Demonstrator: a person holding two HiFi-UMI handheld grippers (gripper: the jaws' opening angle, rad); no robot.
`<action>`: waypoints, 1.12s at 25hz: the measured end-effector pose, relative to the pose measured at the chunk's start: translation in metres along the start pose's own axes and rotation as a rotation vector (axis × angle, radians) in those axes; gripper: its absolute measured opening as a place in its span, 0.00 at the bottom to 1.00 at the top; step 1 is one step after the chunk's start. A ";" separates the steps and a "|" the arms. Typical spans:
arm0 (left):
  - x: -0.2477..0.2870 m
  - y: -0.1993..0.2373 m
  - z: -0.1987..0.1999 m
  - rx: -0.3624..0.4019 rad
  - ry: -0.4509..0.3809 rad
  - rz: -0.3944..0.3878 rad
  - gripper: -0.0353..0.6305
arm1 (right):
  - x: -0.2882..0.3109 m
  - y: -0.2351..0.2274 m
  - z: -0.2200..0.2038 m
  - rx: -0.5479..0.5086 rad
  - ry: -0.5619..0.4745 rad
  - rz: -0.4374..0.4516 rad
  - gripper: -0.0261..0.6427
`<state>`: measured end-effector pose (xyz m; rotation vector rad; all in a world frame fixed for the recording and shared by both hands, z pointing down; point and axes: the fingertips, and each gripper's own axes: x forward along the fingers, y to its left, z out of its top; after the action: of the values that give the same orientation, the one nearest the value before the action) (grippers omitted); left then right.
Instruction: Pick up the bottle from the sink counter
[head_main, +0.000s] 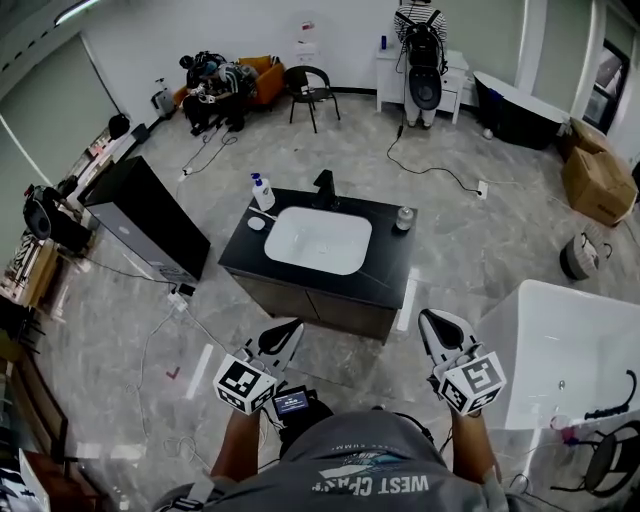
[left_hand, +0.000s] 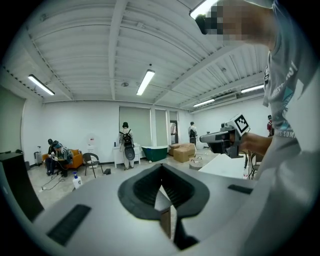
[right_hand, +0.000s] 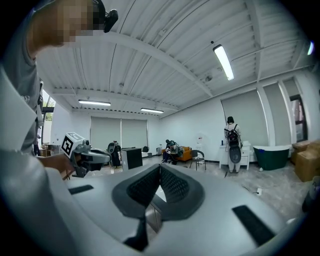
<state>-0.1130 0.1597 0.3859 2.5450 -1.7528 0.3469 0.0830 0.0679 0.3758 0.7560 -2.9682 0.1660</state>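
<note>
A white bottle with a blue pump (head_main: 262, 192) stands upright at the far left corner of the black sink counter (head_main: 390, 270), beside the white basin (head_main: 318, 239) and the black faucet (head_main: 325, 186). The bottle (left_hand: 76, 181) also shows small in the left gripper view. My left gripper (head_main: 287, 328) and right gripper (head_main: 432, 320) are held side by side in front of the person, short of the counter's near edge. Both are shut with nothing between their jaws, as the left gripper (left_hand: 161, 185) and right gripper (right_hand: 160, 182) show close up.
A small jar (head_main: 404, 218) stands at the counter's far right and a white dish (head_main: 256, 224) at the left. A white bathtub (head_main: 560, 350) is to the right, a black cabinet (head_main: 150, 215) to the left. Cables run over the floor. A person with a backpack (head_main: 422, 60) stands at the back.
</note>
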 end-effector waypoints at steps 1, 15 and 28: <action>0.002 -0.001 0.000 0.001 0.000 -0.004 0.06 | -0.002 -0.003 -0.004 0.007 0.003 -0.007 0.04; 0.067 0.006 0.010 0.000 -0.046 -0.189 0.06 | -0.019 -0.027 -0.011 0.029 0.016 -0.177 0.04; 0.101 0.053 0.012 0.006 -0.050 -0.311 0.06 | 0.016 -0.035 0.003 0.041 0.009 -0.300 0.04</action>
<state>-0.1259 0.0460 0.3896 2.7930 -1.3373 0.2765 0.0855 0.0295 0.3777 1.1873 -2.8050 0.2101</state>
